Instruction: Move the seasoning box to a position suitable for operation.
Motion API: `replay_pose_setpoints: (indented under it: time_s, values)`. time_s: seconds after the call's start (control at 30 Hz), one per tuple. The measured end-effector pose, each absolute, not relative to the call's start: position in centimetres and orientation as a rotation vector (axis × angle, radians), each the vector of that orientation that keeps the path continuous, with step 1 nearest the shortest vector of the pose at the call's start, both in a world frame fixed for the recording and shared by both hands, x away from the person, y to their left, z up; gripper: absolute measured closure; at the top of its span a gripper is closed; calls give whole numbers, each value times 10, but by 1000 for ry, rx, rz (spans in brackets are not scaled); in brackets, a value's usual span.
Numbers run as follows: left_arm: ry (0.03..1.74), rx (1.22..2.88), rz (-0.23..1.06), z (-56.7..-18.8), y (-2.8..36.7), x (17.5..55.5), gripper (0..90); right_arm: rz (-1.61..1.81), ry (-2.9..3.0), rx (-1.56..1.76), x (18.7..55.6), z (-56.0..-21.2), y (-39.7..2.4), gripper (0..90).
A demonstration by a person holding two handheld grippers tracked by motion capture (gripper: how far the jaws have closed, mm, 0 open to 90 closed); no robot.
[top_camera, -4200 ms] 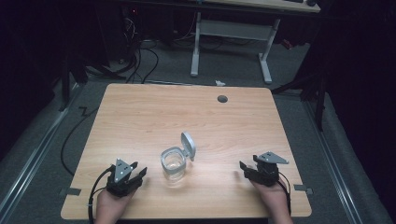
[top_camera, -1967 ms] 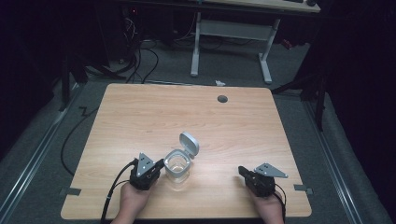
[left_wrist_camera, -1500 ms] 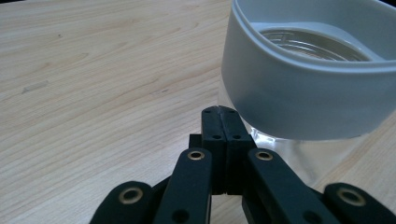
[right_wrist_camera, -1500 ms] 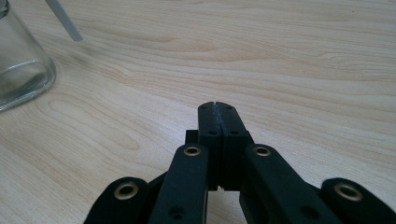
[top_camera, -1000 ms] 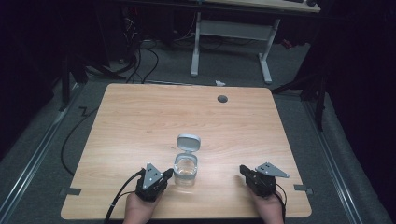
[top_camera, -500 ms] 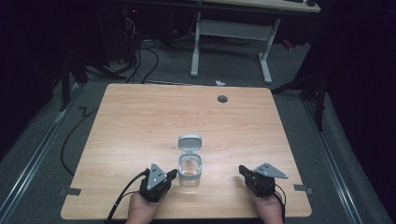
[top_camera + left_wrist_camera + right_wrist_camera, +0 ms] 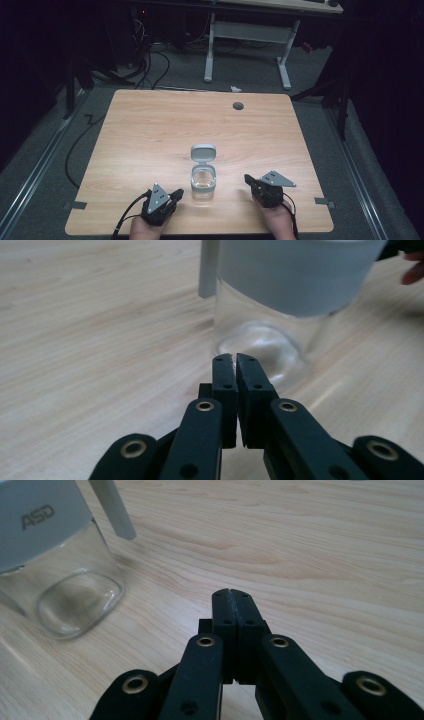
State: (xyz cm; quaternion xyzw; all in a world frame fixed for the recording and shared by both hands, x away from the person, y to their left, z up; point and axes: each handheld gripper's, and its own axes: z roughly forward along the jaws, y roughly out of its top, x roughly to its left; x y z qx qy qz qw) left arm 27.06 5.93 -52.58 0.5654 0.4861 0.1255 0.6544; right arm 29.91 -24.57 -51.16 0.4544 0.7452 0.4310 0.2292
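Jar (image 7: 203, 182) between closed left hand-held gripper (image 7: 175, 194), closed right hand-held gripper (image 7: 249, 180)

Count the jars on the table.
1: a clear glass jar with its grey lid flipped open, near the table's front edge, between the two grippers.

The left gripper (image 7: 235, 358) reaches up from the bottom edge, its two black jaws pressed together with only a hairline slit between them and nothing held. Their tips sit just before the base of a clear glass jar (image 7: 265, 347) standing upright on the pale wood counter (image 7: 90, 340). A grey band (image 7: 295, 272) wraps the jar's upper part. A fingertip (image 7: 412, 272) shows at the right edge.
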Motion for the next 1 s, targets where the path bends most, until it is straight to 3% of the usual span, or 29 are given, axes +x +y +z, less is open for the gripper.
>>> replay_pose_setpoints:
  time_s: [1.0]
  values:
    - [1014, 1312, 216, -525, 28, 255, 900, 1254, 1990, 1142, 361, -463, -185, 894]
